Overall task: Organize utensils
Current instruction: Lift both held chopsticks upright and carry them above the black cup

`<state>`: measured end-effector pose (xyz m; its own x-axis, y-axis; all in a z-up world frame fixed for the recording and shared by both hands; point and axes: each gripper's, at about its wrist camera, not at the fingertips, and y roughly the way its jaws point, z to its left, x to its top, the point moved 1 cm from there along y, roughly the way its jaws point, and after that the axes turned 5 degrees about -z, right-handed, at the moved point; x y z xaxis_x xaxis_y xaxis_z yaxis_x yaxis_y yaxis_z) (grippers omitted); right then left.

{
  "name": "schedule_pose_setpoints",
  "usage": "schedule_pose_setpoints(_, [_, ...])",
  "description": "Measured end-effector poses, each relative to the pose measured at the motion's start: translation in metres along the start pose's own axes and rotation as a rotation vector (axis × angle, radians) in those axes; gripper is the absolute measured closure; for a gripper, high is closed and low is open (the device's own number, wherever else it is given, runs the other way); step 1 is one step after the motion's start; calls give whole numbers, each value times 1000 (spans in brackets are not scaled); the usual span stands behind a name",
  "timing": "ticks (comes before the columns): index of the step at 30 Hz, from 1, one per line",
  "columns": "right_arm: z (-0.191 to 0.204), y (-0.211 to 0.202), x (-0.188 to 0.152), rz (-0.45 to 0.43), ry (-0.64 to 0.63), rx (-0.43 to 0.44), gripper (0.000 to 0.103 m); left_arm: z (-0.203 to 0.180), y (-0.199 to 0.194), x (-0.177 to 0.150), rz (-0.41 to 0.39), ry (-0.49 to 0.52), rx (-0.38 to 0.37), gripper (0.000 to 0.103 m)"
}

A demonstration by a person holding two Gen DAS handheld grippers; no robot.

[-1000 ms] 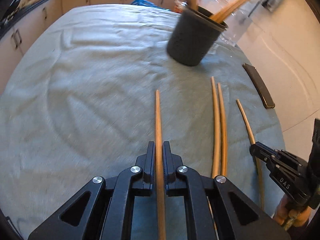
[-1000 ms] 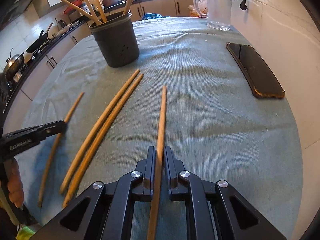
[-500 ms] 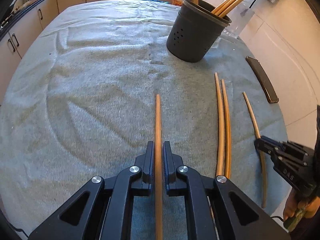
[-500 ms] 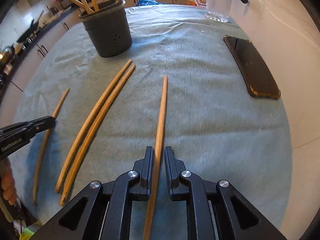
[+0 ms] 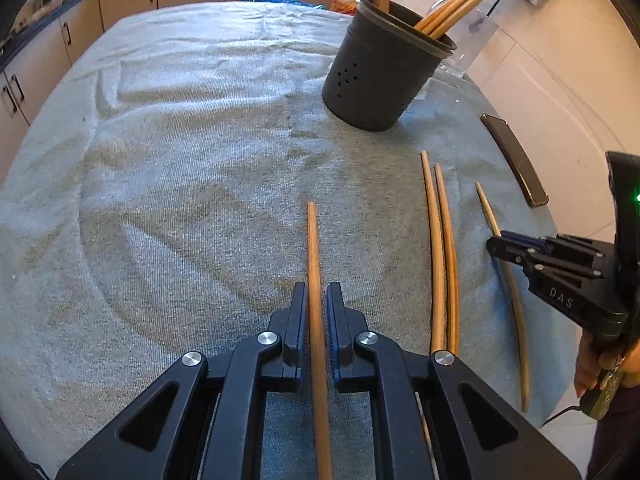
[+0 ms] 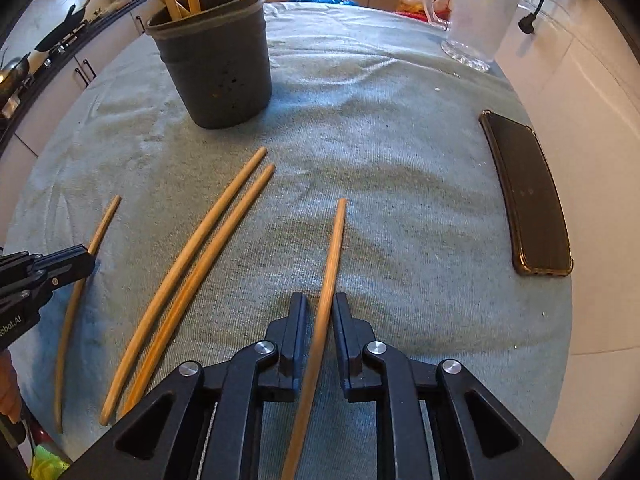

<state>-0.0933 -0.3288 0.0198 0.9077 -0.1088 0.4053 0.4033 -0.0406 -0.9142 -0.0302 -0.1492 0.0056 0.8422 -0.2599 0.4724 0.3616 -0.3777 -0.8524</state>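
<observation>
Pinches a slim, round wooden chopstick between the flat black pads of the left claw, jaws closed snug on the shaft with no gap on either side. Points that stick straight ahead of the fingertips, its blunt end out over a ribbed grey-green towel full of soft creases. Straddles a second tapered chopstick with the right claw, jaws standing slightly apart: a sliver of daylight at the left pad, the shaft leaning toward the right one, so loosely around it rather than clamped. Shows, between the two claws, a pair of long chopsticks lying side by side on the cloth, nearly touching along their length, smooth and pale tan, gently bowed by the lens. Puts the dark grey holder ahead and to the right of the left claw, ahead and to the left of the right one: a matte plastic cylinder, slightly flared, pierced with small round holes and bristling with more wooden sticks leaning on its rim. Leaves a glossy black phone in a translucent case flat to the right of the right claw, near the towel's edge, and a ridged clear glass jug with a curved handle far ahead of it.
</observation>
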Motion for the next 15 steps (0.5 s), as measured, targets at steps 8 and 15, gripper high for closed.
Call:
schedule_pose_setpoints(8, [-4,-37,-9,-150,63,88,96,-4,-38,4,-93,-19,9,97])
schedule_pose_setpoints(15, [-13,-108,-18,-355,90,121,96,-26,-104,7,-272,50,51,97])
